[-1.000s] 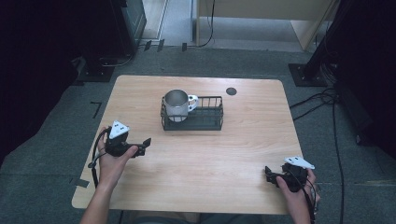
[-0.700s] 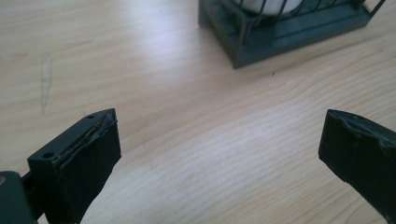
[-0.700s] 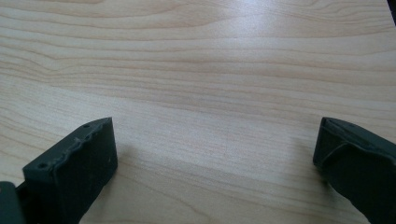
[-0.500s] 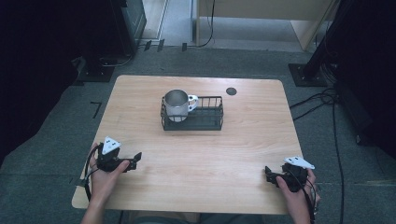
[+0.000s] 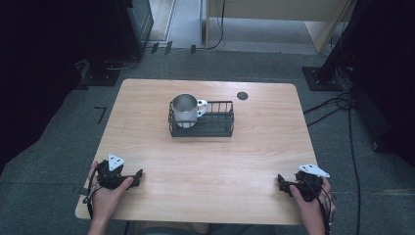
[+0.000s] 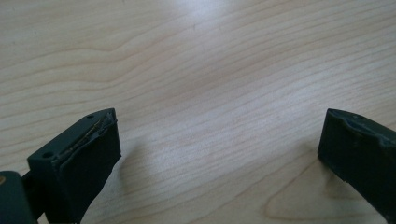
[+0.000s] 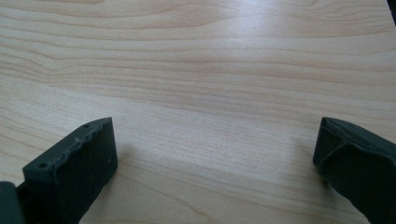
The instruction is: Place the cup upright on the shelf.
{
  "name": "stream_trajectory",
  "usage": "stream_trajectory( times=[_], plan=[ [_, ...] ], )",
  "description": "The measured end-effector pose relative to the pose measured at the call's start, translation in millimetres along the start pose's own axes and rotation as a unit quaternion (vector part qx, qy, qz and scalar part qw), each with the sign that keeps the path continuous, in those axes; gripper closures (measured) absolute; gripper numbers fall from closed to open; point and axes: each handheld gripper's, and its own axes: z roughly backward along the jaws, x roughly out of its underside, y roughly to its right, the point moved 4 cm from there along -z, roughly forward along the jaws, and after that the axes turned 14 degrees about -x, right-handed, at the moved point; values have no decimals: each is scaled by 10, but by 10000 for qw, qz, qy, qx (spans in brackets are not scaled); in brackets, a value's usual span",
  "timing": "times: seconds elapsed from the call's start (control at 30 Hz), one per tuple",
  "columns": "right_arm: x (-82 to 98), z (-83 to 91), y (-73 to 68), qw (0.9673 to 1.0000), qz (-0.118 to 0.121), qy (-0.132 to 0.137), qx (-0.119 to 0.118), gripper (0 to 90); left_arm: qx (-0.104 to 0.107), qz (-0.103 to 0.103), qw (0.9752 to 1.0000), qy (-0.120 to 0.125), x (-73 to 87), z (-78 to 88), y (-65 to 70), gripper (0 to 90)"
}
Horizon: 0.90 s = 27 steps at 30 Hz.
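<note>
Both grippers, left gripper (image 5: 136, 175) and right gripper (image 5: 282, 181), rest wide open and empty on the near edge of the wooden table (image 5: 147, 127), well apart from the steel mug (image 5: 185, 109) standing upright in the left end of the black wire basket (image 5: 218, 125), so any reach should probably come in level toward its white handle.

One mug (image 5: 185, 109), one wire basket (image 5: 215, 126), two tools

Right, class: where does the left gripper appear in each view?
High view: left gripper, at the table's near-left corner.
Left gripper view: its jaws at both bottom corners, wide apart.
Right gripper view: the right gripper, its own jaws.
Shared landmark: pale wooden table.
</note>
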Motion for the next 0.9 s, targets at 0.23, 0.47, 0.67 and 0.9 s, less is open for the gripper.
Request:
stream_trajectory(
  times=[0.23,0.47,0.67,0.9],
  plan=[
    [0,0,0,10000,-1,0,0,0,300,159,9993,-172,-7,-32,2,3],
    [0,0,-1,10000,-1,1,1,0,235,225,9993,-194,-16,-42,-3,4],
    [0,0,0,10000,-2,2,-1,0,217,248,9993,-197,-19,-46,-4,4],
    [0,0,0,10000,-2,2,-3,0,162,300,9992,-215,-22,-46,2,3]
  ],
)
